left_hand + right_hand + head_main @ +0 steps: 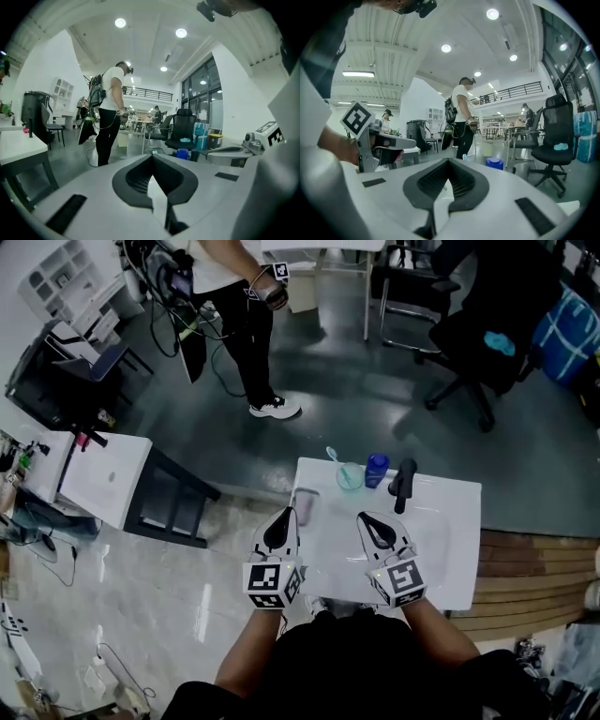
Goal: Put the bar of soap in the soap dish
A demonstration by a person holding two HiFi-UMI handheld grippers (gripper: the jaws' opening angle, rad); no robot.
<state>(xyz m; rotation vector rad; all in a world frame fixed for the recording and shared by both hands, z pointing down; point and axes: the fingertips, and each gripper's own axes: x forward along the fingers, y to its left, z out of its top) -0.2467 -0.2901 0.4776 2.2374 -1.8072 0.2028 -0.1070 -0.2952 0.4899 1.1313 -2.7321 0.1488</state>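
1. Head view: we hold both grippers side by side over the white washbasin [450, 512]. The left gripper [284, 517] has its jaws pressed together, and its tip is just beside the soap dish [306, 502] on the left rim of the basin. A pale block seems to lie in the dish. It is probably the bar of soap [305, 508], but it is small and partly covered, so we are not sure. The right gripper [366, 519] is also closed and carries nothing. We judge that it only waits there, away from the dish.

2. Left gripper view: the jaws of the left gripper [151, 159] meet tip to tip with nothing between them. The camera looks level across the room, past the blue bottle [182, 153], so the dish is below its sight.

3. Right gripper view: the right gripper [448, 163] is closed and empty. The left gripper [370, 140] shows beside it at the same height, which suits a pause above the basin.
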